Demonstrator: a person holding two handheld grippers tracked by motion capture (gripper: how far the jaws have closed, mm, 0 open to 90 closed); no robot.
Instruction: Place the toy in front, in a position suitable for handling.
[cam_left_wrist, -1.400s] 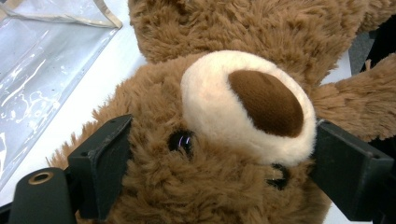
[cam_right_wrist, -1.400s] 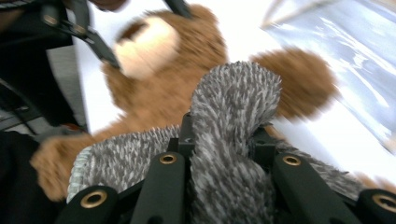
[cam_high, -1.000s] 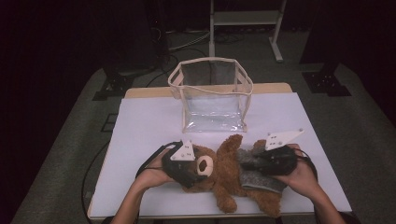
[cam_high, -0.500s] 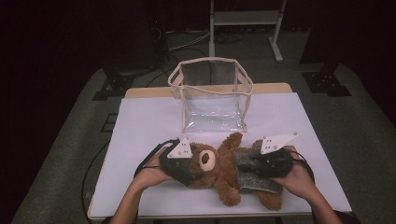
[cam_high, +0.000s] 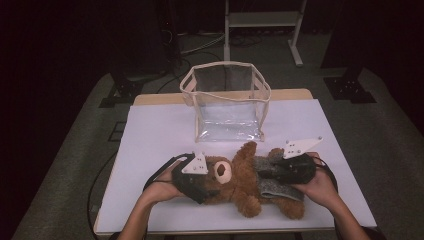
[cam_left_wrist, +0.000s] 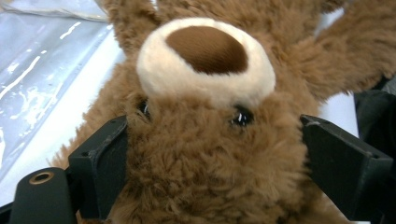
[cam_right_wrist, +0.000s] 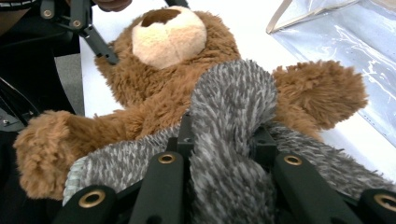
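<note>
Left gripper (cam_high: 200, 181) is closing its jaws around the head of the one teddy bear (cam_high: 245, 177), which is lying on the table (cam_high: 160, 130) before the single clear bag (cam_high: 226, 102). Right gripper (cam_high: 280, 172) is pinching its grey scarf (cam_right_wrist: 233, 107) narrowly. Bear likely handling soft, light, squashy; head and scarf giving fair holds.

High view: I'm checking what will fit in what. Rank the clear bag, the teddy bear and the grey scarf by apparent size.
1. Teddy bear and clear bag: about alike, and the bag lies farther away, so unranked.
2. Grey scarf: clearly smallest.
</note>
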